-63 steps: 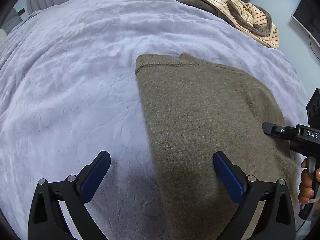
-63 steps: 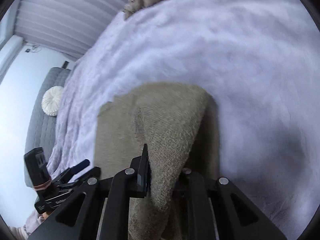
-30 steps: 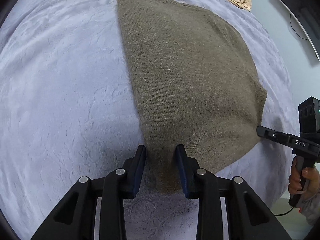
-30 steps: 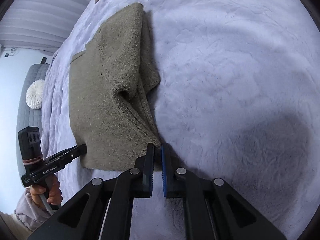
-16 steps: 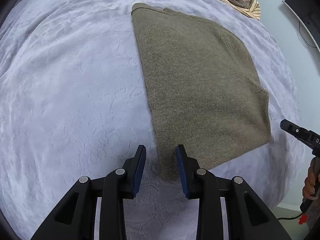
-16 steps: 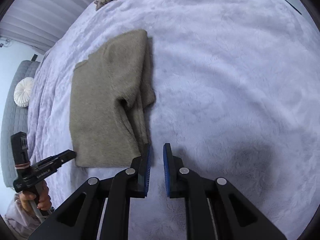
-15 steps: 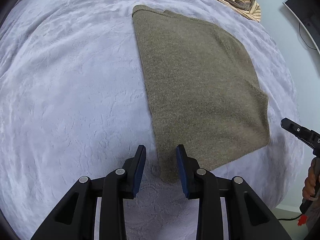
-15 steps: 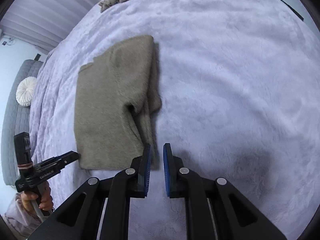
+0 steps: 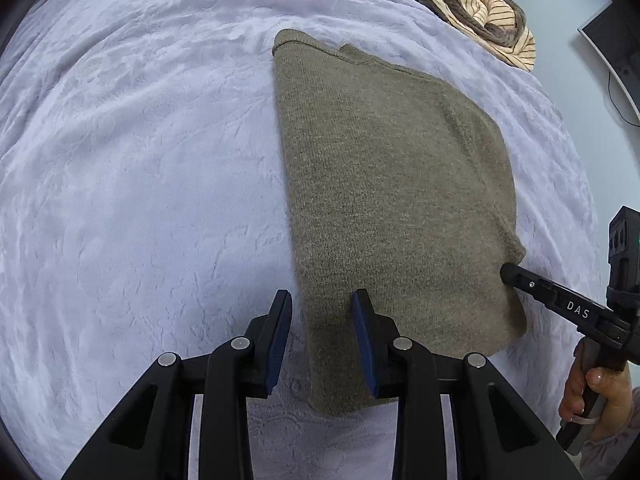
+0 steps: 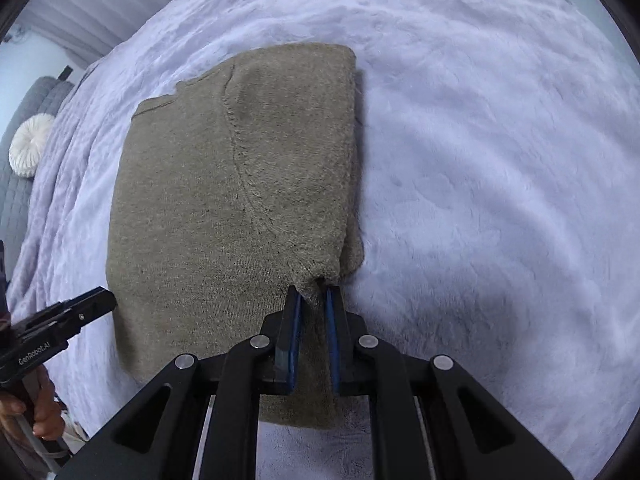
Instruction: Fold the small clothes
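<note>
1. Olive sweater [image 9: 392,200] [image 10: 224,216]: folded, flat on lavender blanket [image 9: 140,168].
2. Left gripper [image 9: 322,308]: fingers apart, straddling the sweater's near left edge.
3. Right gripper [image 10: 312,300]: fingers narrowly apart around the folded sleeve end.

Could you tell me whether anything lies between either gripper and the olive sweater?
Nothing visible does. The left gripper straddles the near edge of the olive sweater, jaws apart, and the right gripper has its fingers around the folded cuff. Only the lavender blanket surrounds it.
</note>
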Motion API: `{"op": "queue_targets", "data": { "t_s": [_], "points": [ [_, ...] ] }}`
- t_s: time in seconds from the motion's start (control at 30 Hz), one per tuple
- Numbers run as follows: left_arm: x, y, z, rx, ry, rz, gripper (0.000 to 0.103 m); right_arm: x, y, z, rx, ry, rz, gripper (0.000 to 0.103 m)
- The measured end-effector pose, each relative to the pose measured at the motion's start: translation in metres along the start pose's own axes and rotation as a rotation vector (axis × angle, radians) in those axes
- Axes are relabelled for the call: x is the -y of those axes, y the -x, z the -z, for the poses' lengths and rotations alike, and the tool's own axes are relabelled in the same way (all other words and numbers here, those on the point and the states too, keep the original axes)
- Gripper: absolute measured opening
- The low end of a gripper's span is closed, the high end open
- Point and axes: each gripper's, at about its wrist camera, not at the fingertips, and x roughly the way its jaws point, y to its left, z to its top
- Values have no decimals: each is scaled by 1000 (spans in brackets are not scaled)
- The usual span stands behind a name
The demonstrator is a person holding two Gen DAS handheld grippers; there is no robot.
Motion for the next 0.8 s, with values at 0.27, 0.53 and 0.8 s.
{"op": "queue_targets", "data": {
  "t_s": [0.27, 0.53, 0.8],
  "points": [
    [-4, 1, 0, -11, 3, 8, 33, 22, 11, 11, 13, -158, -59, 13],
    [-7, 3, 1, -23, 11, -20, 62, 15, 44, 13, 63, -137, -86, 20],
    [-10, 9, 1, 6, 9, -66, 99, 22, 54, 10, 69, -118, -48, 29]
  ]
}}
